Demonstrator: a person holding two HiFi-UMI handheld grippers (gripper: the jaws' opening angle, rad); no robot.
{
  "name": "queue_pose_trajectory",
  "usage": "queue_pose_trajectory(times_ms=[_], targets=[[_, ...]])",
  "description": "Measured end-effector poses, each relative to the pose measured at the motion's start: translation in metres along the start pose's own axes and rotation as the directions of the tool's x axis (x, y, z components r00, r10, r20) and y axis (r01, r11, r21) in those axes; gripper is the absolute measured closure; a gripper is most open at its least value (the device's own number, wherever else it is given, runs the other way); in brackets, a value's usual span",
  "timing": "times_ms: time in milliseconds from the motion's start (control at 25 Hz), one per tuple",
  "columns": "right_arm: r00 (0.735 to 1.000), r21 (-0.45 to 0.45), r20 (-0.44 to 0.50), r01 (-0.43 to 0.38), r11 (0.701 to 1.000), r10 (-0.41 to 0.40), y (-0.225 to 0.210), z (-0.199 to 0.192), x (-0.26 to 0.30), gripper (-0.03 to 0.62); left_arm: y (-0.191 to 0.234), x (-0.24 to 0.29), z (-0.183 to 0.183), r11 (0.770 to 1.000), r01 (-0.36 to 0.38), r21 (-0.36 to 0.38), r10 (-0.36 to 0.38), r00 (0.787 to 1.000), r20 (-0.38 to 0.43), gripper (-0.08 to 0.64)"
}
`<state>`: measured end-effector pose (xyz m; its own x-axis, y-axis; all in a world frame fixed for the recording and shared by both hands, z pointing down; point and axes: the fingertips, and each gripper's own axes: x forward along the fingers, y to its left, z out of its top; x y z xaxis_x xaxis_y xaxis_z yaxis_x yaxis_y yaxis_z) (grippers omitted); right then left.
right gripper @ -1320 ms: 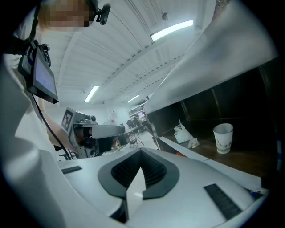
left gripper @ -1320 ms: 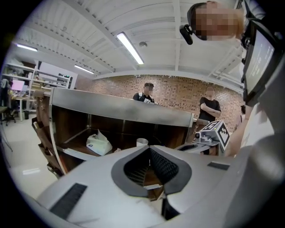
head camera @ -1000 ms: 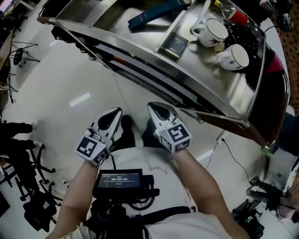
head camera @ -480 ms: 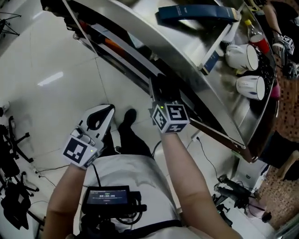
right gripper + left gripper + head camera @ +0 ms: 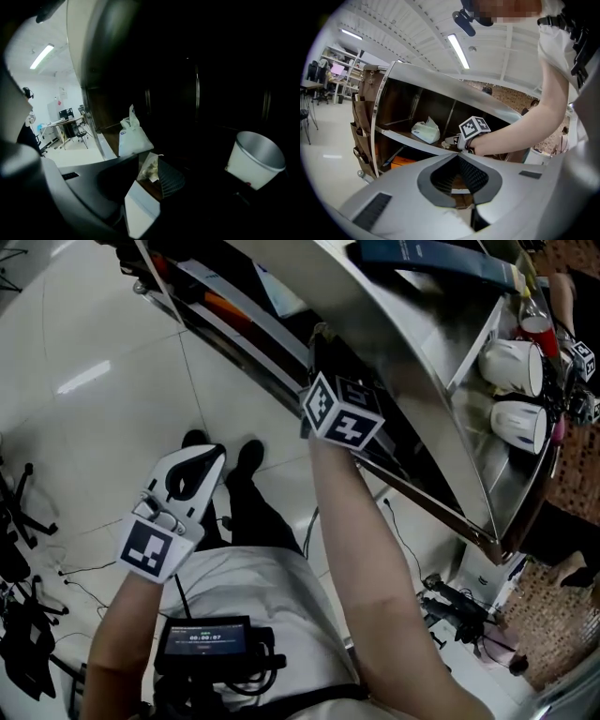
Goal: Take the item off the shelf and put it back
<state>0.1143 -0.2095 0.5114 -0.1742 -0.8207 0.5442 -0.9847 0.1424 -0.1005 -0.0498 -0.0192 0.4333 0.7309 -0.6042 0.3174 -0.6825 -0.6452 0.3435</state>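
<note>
Opening the jaws of the right gripper (image 5: 153, 172) around the mid-frame clear packet (image 5: 147, 166) on the shelf (image 5: 405, 139) for pickup, parking the left gripper (image 5: 457, 156) closed, empty.

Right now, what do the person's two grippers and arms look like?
The left gripper and the right gripper have smooth white-grey shells with dark ribbed pads inside. Each carries a cube with black-and-white square markers near the wrist. The arms are bare under a white short-sleeved top. The right gripper's jaws are opening, with a small packet in the gap.
</note>
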Motion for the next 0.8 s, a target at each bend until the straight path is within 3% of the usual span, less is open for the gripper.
queue_pose_trajectory(times_ms=[240,400,800], targets=[[0.995,0.003,-0.066,0.075,0.997,-0.075,-0.009,-0.009,0.017,0.457,0.012,-0.004,0.001,1.0,-0.016,0.0,0.016,1.0,-0.002,0.551],[0.993,-0.013,-0.062,0.101,0.995,-0.101,-0.016,-0.009,0.014,0.588,0.014,-0.006,0.002,1.0,-0.011,0.027,0.012,1.0,-0.011,0.551],[0.999,-0.01,-0.014,0.042,0.999,-0.042,-0.009,0.005,-0.005,0.592,0.001,-0.003,0.006,0.998,0.036,0.061,-0.035,0.999,-0.014,0.551]])
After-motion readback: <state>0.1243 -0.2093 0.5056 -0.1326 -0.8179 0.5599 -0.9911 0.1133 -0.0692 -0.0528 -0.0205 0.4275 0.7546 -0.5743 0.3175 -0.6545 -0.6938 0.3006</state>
